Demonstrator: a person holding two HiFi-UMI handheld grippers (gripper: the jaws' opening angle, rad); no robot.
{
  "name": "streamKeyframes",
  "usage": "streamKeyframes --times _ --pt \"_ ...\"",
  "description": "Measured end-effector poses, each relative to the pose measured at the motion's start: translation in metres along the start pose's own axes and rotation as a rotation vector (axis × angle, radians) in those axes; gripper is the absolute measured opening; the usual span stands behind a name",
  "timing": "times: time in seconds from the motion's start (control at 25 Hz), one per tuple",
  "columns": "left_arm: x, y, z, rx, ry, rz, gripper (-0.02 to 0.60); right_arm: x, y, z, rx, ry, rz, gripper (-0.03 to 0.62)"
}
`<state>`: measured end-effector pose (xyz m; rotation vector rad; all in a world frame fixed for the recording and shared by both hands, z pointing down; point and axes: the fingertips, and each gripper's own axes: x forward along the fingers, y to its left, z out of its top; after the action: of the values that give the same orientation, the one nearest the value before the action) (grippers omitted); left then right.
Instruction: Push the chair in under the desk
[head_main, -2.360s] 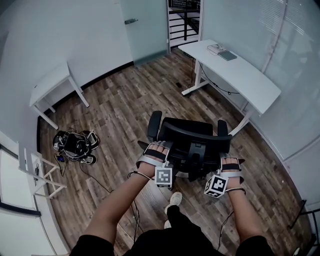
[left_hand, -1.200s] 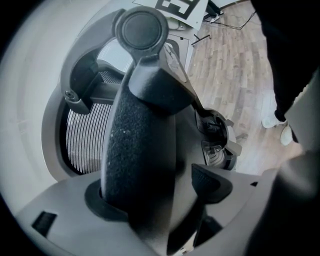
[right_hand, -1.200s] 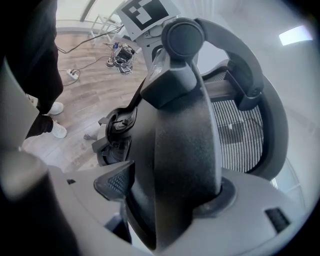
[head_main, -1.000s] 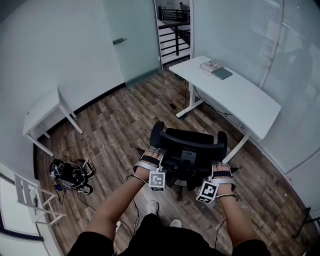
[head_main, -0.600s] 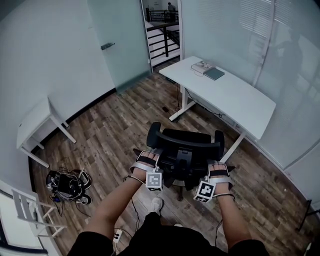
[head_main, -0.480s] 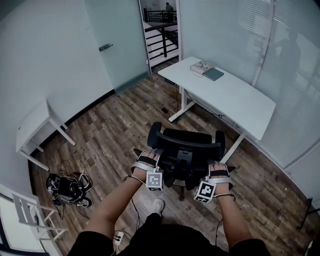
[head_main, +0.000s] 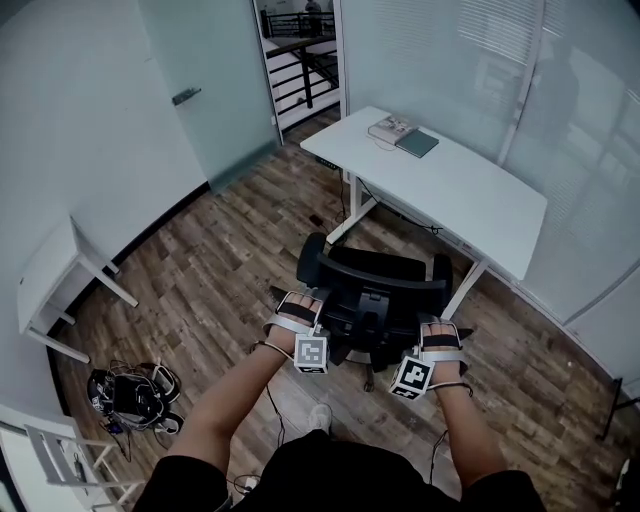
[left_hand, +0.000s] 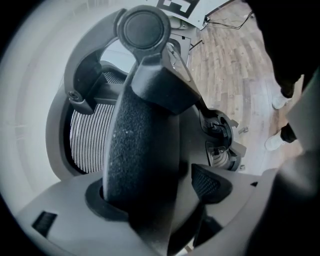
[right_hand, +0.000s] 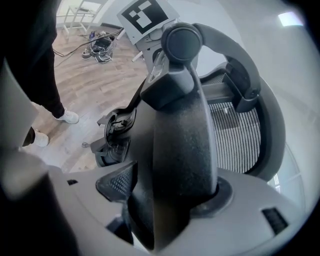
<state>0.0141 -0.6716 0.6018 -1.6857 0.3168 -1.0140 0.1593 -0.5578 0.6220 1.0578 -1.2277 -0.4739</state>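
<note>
A black mesh-backed office chair (head_main: 375, 290) stands on the wood floor just short of the white desk (head_main: 450, 195), its seat facing the desk's near leg. My left gripper (head_main: 300, 305) is on the left side of the backrest and my right gripper (head_main: 440, 335) on the right side. In the left gripper view a black textured upright of the chair frame (left_hand: 140, 140) fills the jaws of the left gripper (left_hand: 150, 190), shut on it. In the right gripper view the matching upright (right_hand: 185, 135) sits between the jaws of the right gripper (right_hand: 170, 195), which are closing on it.
Books (head_main: 403, 135) lie at the desk's far end. A small white table (head_main: 50, 270) stands at the left, with a heap of cables and gear (head_main: 130, 395) on the floor near it. A glass door (head_main: 210, 90) and glass walls bound the room. My foot (head_main: 320, 418) is behind the chair.
The chair and I have moved forward across the floor toward the desk. Both grippers have stayed on the backrest the whole time.
</note>
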Motion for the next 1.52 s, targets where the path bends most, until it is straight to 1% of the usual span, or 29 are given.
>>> streamKeyframes --times 0.2,0.4,0.44,0.6,0.68,0.84,0.96,1.2,1.36,1.52 --pt "0.033 0.011 -0.013 0.034 -0.039 -0.035 0.397 0.024 -0.01 0.002 0.034 0.054 0.029 0.318" --pt "0.064 0.026 -0.029 0.062 -0.083 -0.058 0.396 0.048 -0.027 0.01 0.062 0.108 0.015 0.318" --pt "0.069 0.028 -0.033 0.067 -0.091 -0.057 0.396 0.052 -0.028 0.012 0.069 0.117 0.018 0.319" --pt "0.086 0.044 -0.045 0.074 -0.117 -0.017 0.374 0.068 -0.034 0.02 0.087 0.139 0.049 0.319" --pt "0.096 0.049 -0.049 0.08 -0.127 -0.018 0.374 0.077 -0.04 0.021 0.09 0.149 0.038 0.324" --pt "0.112 0.05 -0.048 0.084 -0.147 -0.048 0.374 0.089 -0.045 0.016 0.101 0.173 0.019 0.331" --pt "0.121 0.052 -0.053 0.099 -0.155 -0.067 0.374 0.096 -0.05 0.018 0.113 0.18 0.008 0.331" --pt "0.146 0.064 -0.05 0.098 -0.189 -0.033 0.377 0.114 -0.059 0.01 0.118 0.21 0.004 0.33" --pt "0.156 0.073 -0.058 0.112 -0.194 -0.038 0.377 0.124 -0.067 0.015 0.129 0.212 -0.001 0.328" --pt "0.172 0.081 -0.058 0.122 -0.203 -0.041 0.377 0.137 -0.075 0.011 0.13 0.209 0.025 0.33"
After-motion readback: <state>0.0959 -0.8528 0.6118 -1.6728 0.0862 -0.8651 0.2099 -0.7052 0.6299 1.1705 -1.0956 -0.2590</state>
